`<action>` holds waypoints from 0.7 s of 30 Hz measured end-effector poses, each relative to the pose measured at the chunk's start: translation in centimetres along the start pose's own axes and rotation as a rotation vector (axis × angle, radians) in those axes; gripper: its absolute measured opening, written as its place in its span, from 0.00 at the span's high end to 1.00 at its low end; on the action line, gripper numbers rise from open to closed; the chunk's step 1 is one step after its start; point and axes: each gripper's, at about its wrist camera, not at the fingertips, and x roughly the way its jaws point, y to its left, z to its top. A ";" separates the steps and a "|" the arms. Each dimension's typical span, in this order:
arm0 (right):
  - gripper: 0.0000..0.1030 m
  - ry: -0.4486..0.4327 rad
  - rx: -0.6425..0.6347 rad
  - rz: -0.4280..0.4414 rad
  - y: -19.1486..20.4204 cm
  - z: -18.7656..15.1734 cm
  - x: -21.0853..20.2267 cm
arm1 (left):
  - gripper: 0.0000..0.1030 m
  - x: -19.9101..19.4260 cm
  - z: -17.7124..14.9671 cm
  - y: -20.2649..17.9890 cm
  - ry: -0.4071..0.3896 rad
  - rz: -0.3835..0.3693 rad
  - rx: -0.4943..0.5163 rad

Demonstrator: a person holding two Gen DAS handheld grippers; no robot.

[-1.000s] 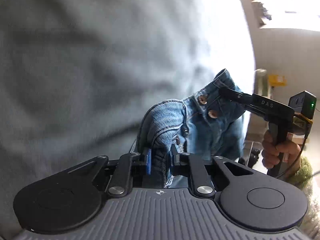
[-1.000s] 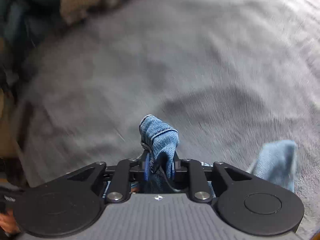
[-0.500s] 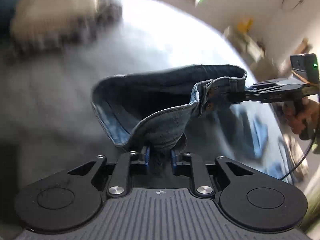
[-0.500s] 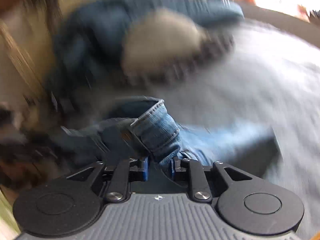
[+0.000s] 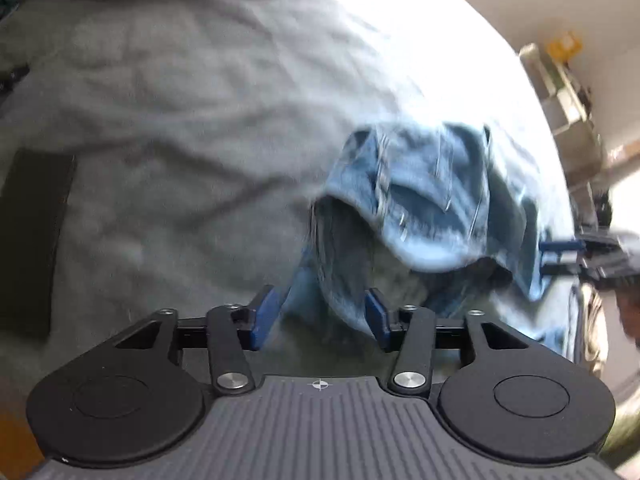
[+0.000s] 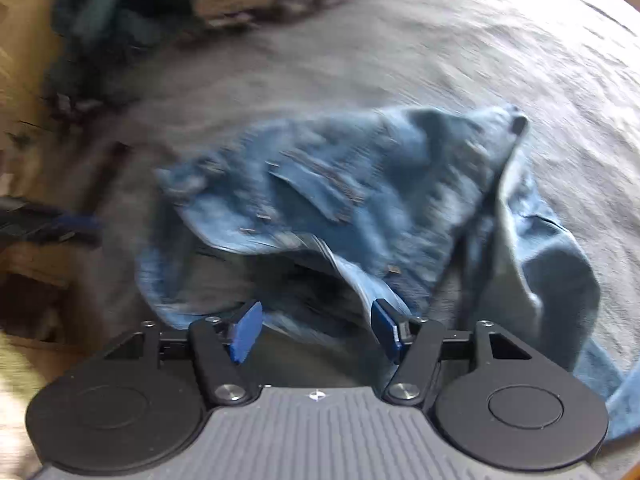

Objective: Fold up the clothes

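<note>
No legible text, labels or numbers anywhere.

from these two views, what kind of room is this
Most likely a bedroom at home. The denim garment lies on a wide grey blanket that looks like a bed, more clothes are piled at its far edge, and shelving stands by a pale wall.

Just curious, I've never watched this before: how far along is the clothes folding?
Early. The denim garment lies crumpled, unfolded, on the grey blanket. Both the left gripper and right gripper are opening, fingers gripping nothing. Every fold remains, and a clothes pile waits behind.
</note>
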 end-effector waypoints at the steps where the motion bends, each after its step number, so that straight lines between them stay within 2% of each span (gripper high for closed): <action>1: 0.37 -0.014 0.005 0.020 0.5 0.2 -0.8 | 0.48 0.4 0.2 -0.3 -0.009 -0.015 -0.001; 3: 0.32 -0.068 -0.005 0.016 1.6 0.4 -0.6 | 0.47 2.1 0.4 -1.1 0.004 -0.029 0.019; 6: 0.31 -0.088 -0.137 -0.043 4.0 0.8 1.7 | 0.47 4.8 0.0 -3.1 0.040 0.062 0.102; 8: 0.31 -0.065 -0.254 -0.096 5.8 0.9 4.5 | 0.47 6.4 -0.6 -4.1 0.046 0.155 0.150; 9: 0.31 -0.054 -0.310 -0.117 6.6 0.7 5.7 | 0.47 6.8 -0.7 -4.3 0.034 0.176 0.152; 12: 0.31 0.031 -0.435 -0.117 7.9 -0.1 10.0 | 0.49 6.8 -0.7 -4.4 -0.022 0.192 0.122; 13: 0.31 0.073 -0.471 -0.131 8.1 -0.4 11.5 | 0.56 6.9 -0.7 -4.4 -0.042 0.200 0.108; 16: 0.45 0.114 -0.577 -0.239 8.7 -1.2 13.8 | 0.79 7.2 -0.8 -4.3 -0.056 0.241 0.095; 17: 0.56 0.098 -0.576 -0.276 8.5 -1.0 13.8 | 0.83 7.3 -0.8 -4.4 -0.058 0.261 0.098; 18: 0.63 0.067 -0.535 -0.284 8.0 -0.6 13.2 | 0.84 7.2 -0.9 -4.4 -0.062 0.275 0.103; 20: 0.66 -0.018 -0.421 -0.295 6.8 0.4 11.5 | 0.84 6.7 -1.2 -4.6 -0.075 0.283 0.128; 21: 0.78 -0.065 -0.375 -0.328 6.4 0.7 10.6 | 0.83 6.7 -1.4 -4.7 -0.073 0.282 0.141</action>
